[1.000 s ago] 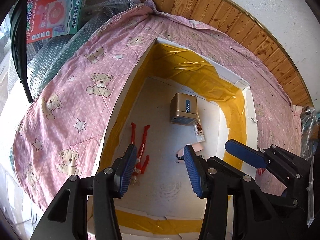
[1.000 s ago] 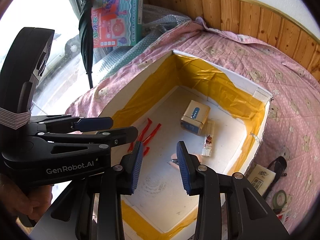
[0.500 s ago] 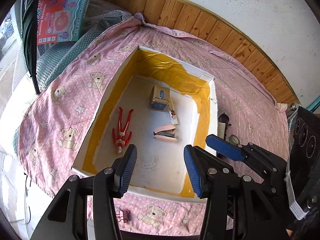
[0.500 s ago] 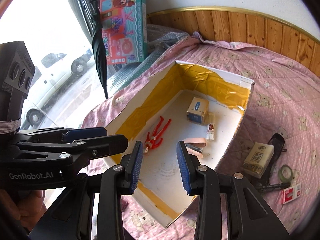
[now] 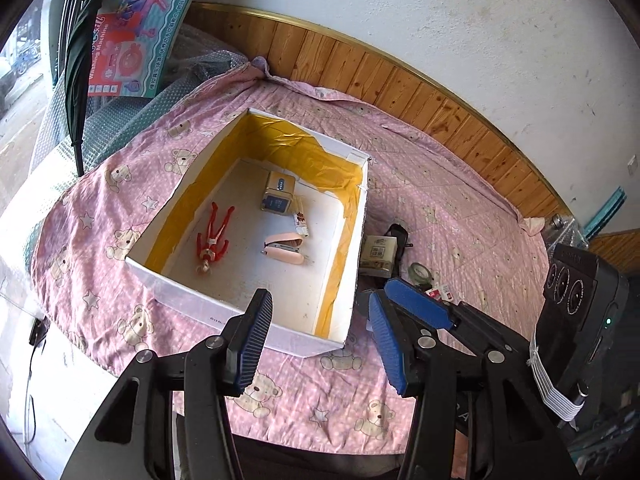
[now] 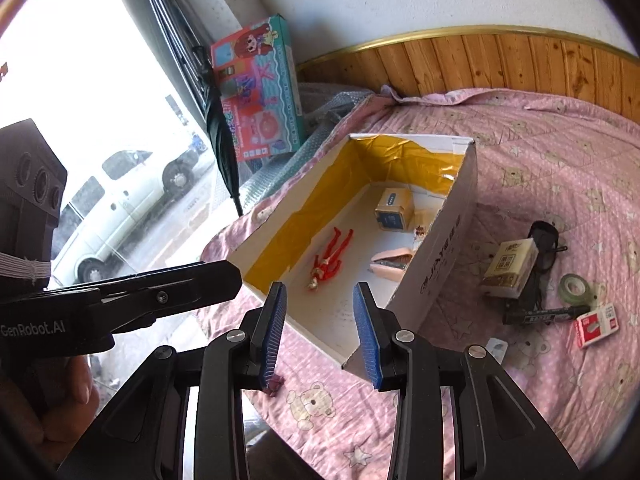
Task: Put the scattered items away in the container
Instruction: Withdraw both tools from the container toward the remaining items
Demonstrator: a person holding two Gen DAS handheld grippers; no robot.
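Both grippers hang above the near end of a white cardboard box point(image 5: 182, 298) that sits on a pink bear-print quilt point(image 5: 440, 208). The left gripper point(image 5: 320, 340) has its blue-padded fingers point(image 5: 250, 340) spread apart with nothing between them; the near wall of the box lies just ahead of and below the tips. The right gripper point(image 6: 320, 332) is likewise spread wide and empty, its fingers point(image 6: 370, 338) framing the near right corner of the box.

Inside the box, whose walls are lined with yellow tape, four things lie on the white floor. A red doll point(image 5: 212, 236) lies ahead of the left finger of the left gripper, near the left wall. A pink stapler point(image 5: 282, 246) lies ahead, between the two left-gripper fingers. Farther ahead stands a gold box with a blue face point(image 5: 278, 194), and a small printed packet point(image 5: 300, 220) lies between it and the stapler.

Outside the box, to the right of the right gripper's fingers, more items lie scattered on the quilt: a cream carton point(image 6: 508, 266) just beside the box wall, a black clip point(image 6: 544, 236) behind it, a roll of clear tape point(image 6: 574, 288), a black marker point(image 6: 544, 314) and a red-and-white staple box point(image 6: 596, 324). A small purple clip point(image 6: 274, 386) lies under the right gripper's left finger.
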